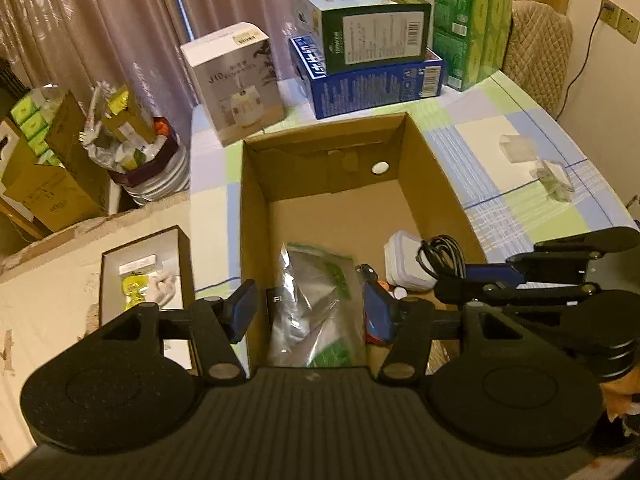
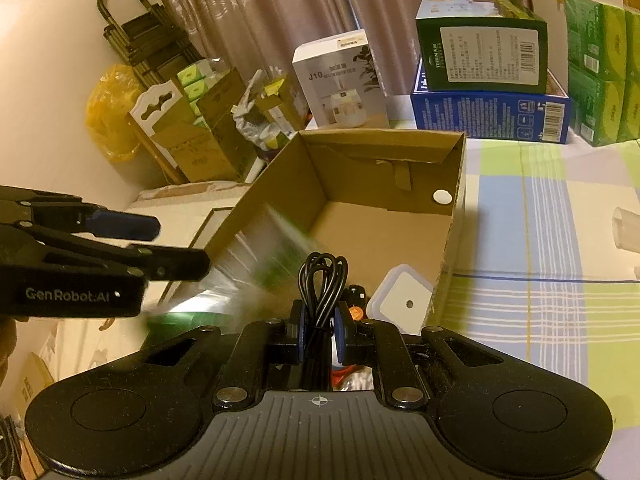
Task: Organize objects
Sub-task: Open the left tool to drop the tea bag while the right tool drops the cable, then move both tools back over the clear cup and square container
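Cardboard box (image 1: pixel 424 160), open-topped, stands on a checked tablecloth (image 1: pixel 520 200) at the centre of the left wrist view; it holds every loose item noted below.

At 9 o'clock of the box, beside it and off the cloth: a shallow dark tray (image 1: pixel 140 276) with a yellow item and white scraps inside.

Left gripper (image 1: pixel 310 308): fingers spread wide, nothing between them. It hangs over the near end of the box, directly above a clear plastic bag (image 1: pixel 316 292) with green print, which lies on the box floor at 6 o'clock. In the right wrist view the bag (image 2: pixel 256 264) is motion-blurred.

Toward 4 o'clock inside the box: a white square lidded container (image 1: pixel 404 264), against the right wall.

Right gripper (image 2: pixel 320 334): clamped on a coiled black cable (image 2: pixel 322 284), whose loops stand upright above the pads, just over the near right part of the box, next to the white container (image 2: pixel 400 296). Small orange and black items lie beneath; detail not discernible.

At 12 o'clock beyond the box: a white humidifier carton (image 1: pixel 236 80), then a green carton stacked on a blue carton (image 1: pixel 376 84), then green packs (image 1: pixel 468 28).
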Tool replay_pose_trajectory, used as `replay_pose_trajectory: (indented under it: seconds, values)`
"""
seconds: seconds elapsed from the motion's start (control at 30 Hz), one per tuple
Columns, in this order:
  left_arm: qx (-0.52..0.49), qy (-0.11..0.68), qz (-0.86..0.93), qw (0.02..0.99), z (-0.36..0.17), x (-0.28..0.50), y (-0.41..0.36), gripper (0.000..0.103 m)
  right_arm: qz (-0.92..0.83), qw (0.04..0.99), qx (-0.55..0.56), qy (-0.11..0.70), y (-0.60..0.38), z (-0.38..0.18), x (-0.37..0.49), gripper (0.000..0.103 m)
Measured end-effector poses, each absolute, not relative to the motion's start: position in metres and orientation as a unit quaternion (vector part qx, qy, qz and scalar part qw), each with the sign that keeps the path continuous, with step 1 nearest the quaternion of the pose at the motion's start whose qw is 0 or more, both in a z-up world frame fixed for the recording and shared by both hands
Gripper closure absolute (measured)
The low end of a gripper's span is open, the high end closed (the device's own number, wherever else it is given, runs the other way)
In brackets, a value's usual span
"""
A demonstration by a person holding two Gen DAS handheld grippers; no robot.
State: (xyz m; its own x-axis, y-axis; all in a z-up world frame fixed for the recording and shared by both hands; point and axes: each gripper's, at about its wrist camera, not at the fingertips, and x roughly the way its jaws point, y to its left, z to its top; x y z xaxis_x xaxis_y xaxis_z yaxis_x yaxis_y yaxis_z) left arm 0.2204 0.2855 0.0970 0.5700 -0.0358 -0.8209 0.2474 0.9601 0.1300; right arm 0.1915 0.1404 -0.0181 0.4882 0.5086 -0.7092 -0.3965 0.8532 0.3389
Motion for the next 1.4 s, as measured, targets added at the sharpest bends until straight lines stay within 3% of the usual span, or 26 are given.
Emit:
replay_pose_trajectory:
  seconds: [0.73,0.77,0.8,0.83,0.9,1.4]
  values:
    - [0.105,0.455,-0.055,0.882,0.100,0.203,0.301,0.047,0.270,0.855,0.096,0.432,0.138,-0.017,0.188,0.092]
    - [0.105,0.455,-0.054,0.883,0.100,0.203,0.301,0.046,0.273,0.855,0.099,0.429,0.137,-0.016,0.188,0.091]
    - [0.104,0.455,-0.053,0.883,0.100,0.203,0.301,0.045,0.272,0.856,0.101,0.427,0.138,-0.015,0.189,0.081]
    - [0.102,0.454,-0.051,0.884,0.100,0.202,0.302,0.045,0.272,0.857,0.105,0.425,0.138,-0.014,0.189,0.063]
    - [0.098,0.452,-0.048,0.885,0.100,0.200,0.304,0.044,0.275,0.858,0.115,0.418,0.135,-0.012,0.188,0.048]
    - [0.060,0.405,-0.056,0.910,0.127,0.168,0.258,0.024,0.240,0.883,0.130,0.383,0.060,0.019,0.165,0.043]
